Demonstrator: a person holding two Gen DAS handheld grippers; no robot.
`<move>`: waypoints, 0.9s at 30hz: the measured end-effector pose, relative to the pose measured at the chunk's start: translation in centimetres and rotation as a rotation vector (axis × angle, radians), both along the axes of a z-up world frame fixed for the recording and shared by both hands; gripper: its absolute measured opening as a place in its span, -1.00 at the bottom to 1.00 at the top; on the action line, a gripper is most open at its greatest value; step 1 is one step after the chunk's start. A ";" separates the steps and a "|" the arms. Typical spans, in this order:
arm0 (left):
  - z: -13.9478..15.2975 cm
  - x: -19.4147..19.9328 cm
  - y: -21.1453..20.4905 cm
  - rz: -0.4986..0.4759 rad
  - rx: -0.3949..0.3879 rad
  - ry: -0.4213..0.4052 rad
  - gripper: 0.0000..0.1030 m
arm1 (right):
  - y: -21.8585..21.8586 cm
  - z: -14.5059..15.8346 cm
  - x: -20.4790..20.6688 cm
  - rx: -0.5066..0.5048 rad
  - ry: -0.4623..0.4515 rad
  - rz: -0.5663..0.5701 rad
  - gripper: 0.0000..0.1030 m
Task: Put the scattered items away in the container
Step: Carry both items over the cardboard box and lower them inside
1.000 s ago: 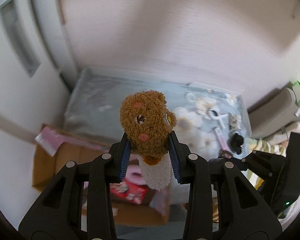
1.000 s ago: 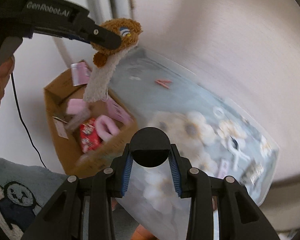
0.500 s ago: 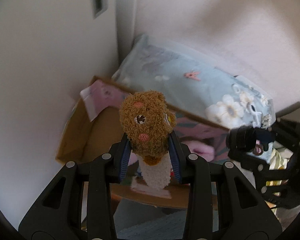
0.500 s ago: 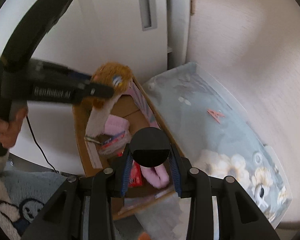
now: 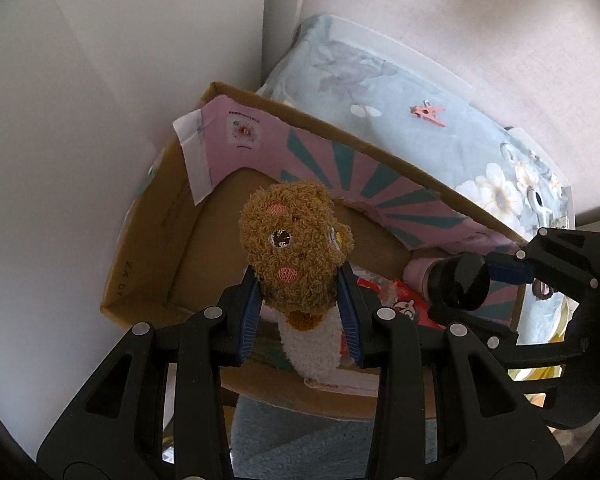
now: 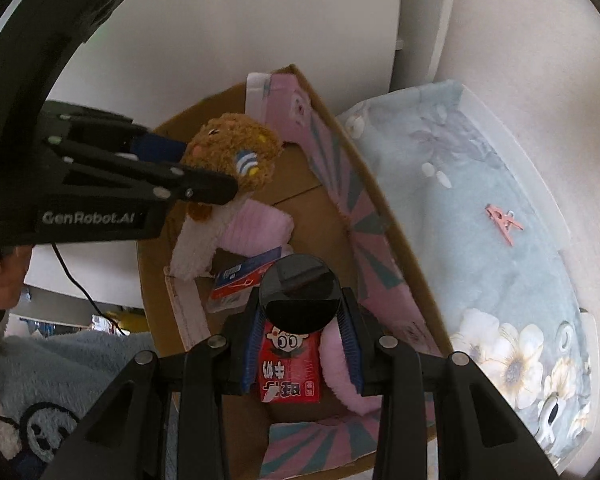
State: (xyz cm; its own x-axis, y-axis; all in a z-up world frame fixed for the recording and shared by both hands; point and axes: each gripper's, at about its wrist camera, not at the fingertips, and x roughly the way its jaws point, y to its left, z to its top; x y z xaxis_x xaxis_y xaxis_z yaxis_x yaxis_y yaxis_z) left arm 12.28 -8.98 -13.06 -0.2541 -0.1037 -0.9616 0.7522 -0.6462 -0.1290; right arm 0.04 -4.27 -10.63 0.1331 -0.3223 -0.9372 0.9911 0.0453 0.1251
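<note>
1 fuzzy brown bear toy (image 5: 296, 256), cream body, pink cheeks.

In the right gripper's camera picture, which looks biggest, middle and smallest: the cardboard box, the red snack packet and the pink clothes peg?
1. cardboard box, biggest
2. red snack packet
3. pink clothes peg, smallest

The packet lies nearer the camera, so it looks a bit bigger than it is.

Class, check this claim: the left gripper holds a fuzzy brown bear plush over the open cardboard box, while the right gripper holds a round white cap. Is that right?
One detail is wrong: the round cap in the right gripper is black, as the right wrist view shows. The left gripper does hold the brown bear plush over the cardboard box.
</note>
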 end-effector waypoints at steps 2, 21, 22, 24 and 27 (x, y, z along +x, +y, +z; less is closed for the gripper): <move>-0.3 -0.1 -0.2 0.003 0.008 -0.001 -0.36 | -0.1 -0.1 -0.1 0.005 -0.002 -0.001 -0.36; -0.1 0.2 -1.2 0.077 0.040 0.023 0.68 | -0.3 -0.5 0.5 0.034 0.023 -0.048 0.27; 0.1 0.1 -1.2 0.077 0.026 0.017 0.69 | -0.2 -0.2 0.4 0.031 0.022 -0.059 0.28; 0.3 0.1 -1.1 0.078 0.002 -0.002 0.70 | 0.0 0.2 0.3 0.019 0.024 -0.075 0.28; 0.4 0.1 -1.0 0.080 -0.006 -0.016 0.70 | 0.4 0.5 0.1 0.007 0.015 -0.100 0.29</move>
State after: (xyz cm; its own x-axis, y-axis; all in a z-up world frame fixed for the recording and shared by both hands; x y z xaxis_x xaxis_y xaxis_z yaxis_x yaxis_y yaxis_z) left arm 12.36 -10.02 -12.66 -0.2296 -0.1286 -0.9648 0.8036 -0.5843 -0.1134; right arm 0.15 -3.85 -10.11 0.0865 -0.3265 -0.9412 0.9924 -0.0552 0.1103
